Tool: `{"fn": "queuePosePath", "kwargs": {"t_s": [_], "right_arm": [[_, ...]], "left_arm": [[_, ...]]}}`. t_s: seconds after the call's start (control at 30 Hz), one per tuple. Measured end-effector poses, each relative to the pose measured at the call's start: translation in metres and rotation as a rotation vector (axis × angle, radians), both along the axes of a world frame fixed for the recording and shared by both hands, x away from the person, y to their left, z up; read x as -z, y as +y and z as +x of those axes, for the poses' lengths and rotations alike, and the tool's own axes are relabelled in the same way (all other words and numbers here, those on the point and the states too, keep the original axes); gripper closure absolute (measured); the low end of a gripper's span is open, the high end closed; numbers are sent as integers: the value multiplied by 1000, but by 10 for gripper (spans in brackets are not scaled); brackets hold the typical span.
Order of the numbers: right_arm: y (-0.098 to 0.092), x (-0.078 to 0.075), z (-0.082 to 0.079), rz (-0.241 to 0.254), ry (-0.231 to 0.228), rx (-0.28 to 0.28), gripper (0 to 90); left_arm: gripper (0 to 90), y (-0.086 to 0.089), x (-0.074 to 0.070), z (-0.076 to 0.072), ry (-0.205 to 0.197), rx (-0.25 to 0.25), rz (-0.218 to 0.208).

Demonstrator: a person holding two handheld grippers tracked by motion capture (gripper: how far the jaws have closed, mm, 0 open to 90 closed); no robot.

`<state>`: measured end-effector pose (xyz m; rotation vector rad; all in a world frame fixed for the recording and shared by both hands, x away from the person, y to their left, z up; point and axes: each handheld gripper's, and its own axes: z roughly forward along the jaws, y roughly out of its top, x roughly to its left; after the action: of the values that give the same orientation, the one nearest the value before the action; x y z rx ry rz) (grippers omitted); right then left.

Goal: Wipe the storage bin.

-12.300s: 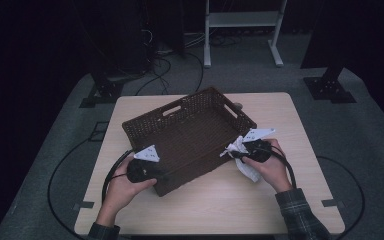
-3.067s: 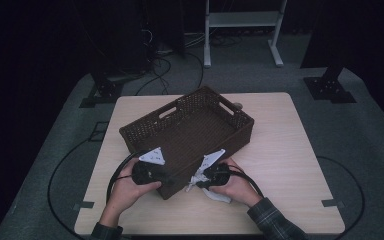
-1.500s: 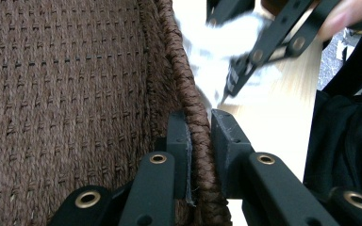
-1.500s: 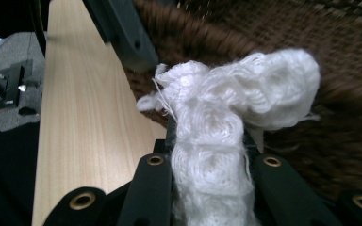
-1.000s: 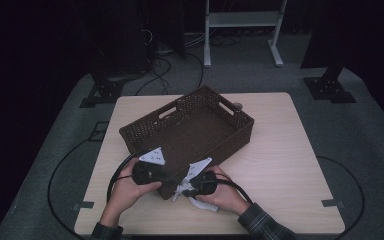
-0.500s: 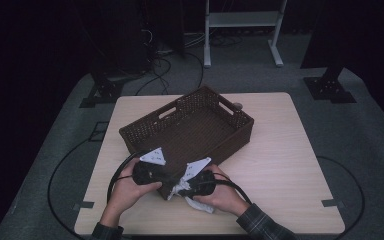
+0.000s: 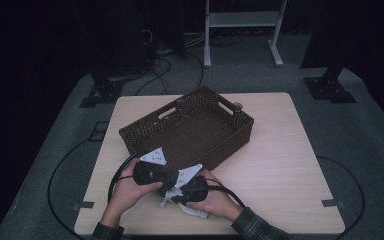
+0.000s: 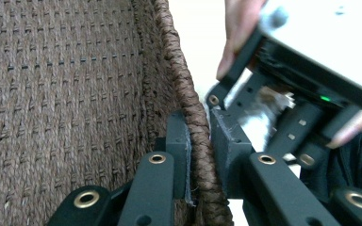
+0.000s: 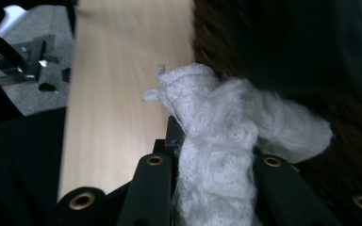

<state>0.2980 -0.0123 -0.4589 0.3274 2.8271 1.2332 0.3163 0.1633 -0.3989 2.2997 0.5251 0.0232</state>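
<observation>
A dark brown wicker basket (image 7: 195,127) sits at an angle in the middle of the wooden table (image 7: 280,170). My left gripper (image 7: 166,172) is at its near corner. In the left gripper view the left gripper (image 8: 199,136) is shut on the basket's braided rim (image 8: 191,94), one jaw inside the wall and one outside. My right gripper (image 7: 177,192) lies close beside it, shut on a white knitted cloth (image 7: 192,210). In the right gripper view the cloth (image 9: 217,136) bulges up between the jaws and hides their tips. The basket wall (image 9: 287,52) is a dark blur just behind it.
Both hands rest near the table's front edge (image 7: 210,232). Cables loop from the grippers over the table and onto the grey floor (image 7: 370,150). A white metal stand (image 7: 242,30) rises beyond the table. The basket's inside (image 8: 61,94) holds nothing that I can see.
The right gripper has carried the cloth from the basket's right side along its front, and over the last second a little further left toward the left gripper. The left gripper has kept its grip.
</observation>
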Motion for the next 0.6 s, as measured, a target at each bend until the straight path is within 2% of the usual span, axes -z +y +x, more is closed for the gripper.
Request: {"fn": "queuePosePath", "kwargs": {"t_s": [0.13,0.2,0.27,0.43,0.6], "right_arm": [[6,-11,-10,36,-17,-26,751],[7,-16,-12,49,-37,-33,751],[7,-20,-14,62,-38,-41,751],[3,-13,-14,46,-23,-33,751],[-14,-9,-10,22,-28,-14,751]], "left_arm": [[770,-1,1,-1,2,-1,-10],[769,-1,0,-1,1,1,-10],[768,-2,0,-1,2,-1,-12],[753,-1,0,-1,0,-2,-12],[696,3,-5,0,-17,-11,-24]]}}
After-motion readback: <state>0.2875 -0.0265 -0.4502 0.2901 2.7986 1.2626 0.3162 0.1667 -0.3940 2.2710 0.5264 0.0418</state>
